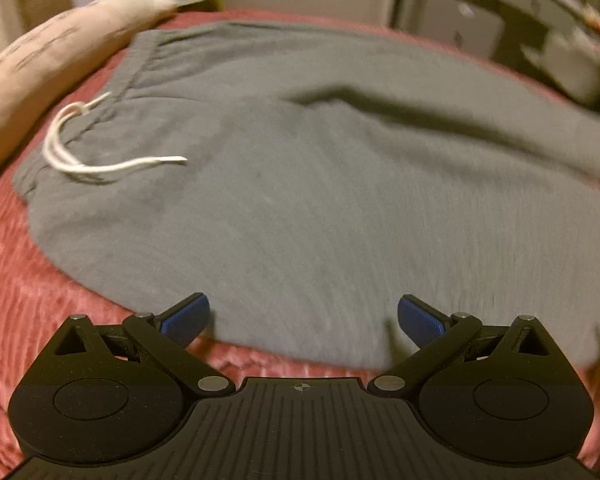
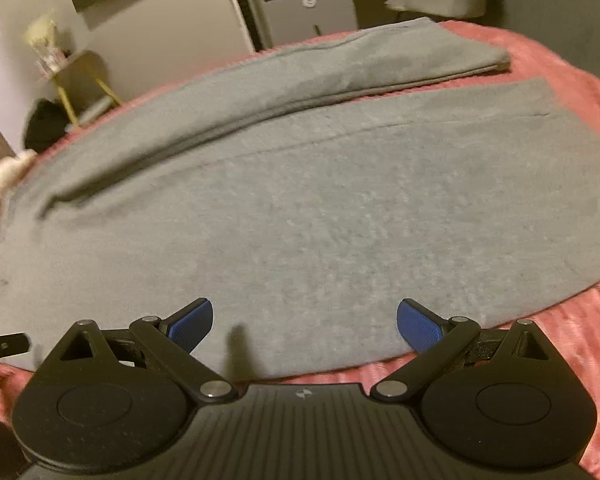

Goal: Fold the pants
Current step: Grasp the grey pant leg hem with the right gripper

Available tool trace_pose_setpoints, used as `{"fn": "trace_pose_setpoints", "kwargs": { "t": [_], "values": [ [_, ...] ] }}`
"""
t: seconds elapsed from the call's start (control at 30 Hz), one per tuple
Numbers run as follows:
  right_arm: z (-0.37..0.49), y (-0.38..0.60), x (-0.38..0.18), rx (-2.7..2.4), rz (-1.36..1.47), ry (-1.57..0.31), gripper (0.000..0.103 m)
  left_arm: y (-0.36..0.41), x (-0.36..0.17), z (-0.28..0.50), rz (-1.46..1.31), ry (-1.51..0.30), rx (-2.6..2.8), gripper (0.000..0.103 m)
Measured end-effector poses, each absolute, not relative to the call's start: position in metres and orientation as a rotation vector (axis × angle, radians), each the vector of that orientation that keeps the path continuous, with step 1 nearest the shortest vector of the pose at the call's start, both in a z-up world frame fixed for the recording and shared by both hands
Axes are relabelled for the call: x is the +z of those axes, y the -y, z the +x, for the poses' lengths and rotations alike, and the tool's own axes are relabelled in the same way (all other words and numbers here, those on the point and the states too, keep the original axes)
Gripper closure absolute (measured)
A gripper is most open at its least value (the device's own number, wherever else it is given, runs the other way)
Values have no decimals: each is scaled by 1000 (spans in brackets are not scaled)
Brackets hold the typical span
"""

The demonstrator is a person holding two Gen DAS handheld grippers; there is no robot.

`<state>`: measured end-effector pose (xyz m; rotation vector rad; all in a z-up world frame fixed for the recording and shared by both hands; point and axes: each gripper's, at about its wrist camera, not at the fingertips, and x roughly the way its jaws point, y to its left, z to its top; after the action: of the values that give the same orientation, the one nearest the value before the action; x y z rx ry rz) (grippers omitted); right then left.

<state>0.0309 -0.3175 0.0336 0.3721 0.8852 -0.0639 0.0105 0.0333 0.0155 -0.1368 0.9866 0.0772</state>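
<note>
So far: nothing folded yet, as I judge it; the whole job is left.
Sweatpants: the grey sweatpants [image 1: 320, 184] lie spread flat on the pink bedspread [image 1: 28, 280], which serves as landmark below.
Waistband: the waistband [image 1: 136, 68] sits toward the bedspread's pillow end, the white drawstring [image 1: 84, 160] loose on top of the fabric beside it.
Pillow: a pale pillow [image 1: 52, 56] lies on the bedspread, touching or just beside the waistband; blur hides which.
Legs: in the right wrist view the far leg [image 2: 340, 72] and the near leg [image 2: 340, 208] run side by side across the bedspread, a narrow strip of pink showing between their hems.
Left gripper: the left gripper [image 1: 303, 314] is spread wide and empty, over the near edge of the sweatpants where they meet the bedspread.
Right gripper: the right gripper [image 2: 305, 320] is likewise released, holding nothing, above the near leg's edge by the bedspread's front.
Done: laying out flat, apparently.
Left: bringing one leg over the other, then folding lengthwise toward the waistband.
Likely step: taking hold of the near edge with both grippers, not yet begun.
</note>
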Motion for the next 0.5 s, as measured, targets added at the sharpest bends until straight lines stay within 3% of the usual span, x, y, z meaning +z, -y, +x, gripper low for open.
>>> {"fn": "trace_pose_setpoints", "kwargs": {
  "t": [0.17, 0.23, 0.33, 0.4, 0.5],
  "values": [
    [87, 353, 57, -117, 437, -803, 4, -50, 40, 47, -273, -879, 218, 0],
    [124, 370, 64, -132, 490, -773, 10, -52, 44, 68, -308, -836, 243, 0],
    [197, 392, 67, -174, 544, -775, 27, -56, 34, 101, -317, -789, 306, 0],
    [240, 402, 63, -223, 565, -797, 59, -61, 20, 111, -315, -735, 388, 0],
    [305, 415, 53, -291, 580, -810, 62, -66, -3, 111, -285, -651, 438, 0]
  ]
}}
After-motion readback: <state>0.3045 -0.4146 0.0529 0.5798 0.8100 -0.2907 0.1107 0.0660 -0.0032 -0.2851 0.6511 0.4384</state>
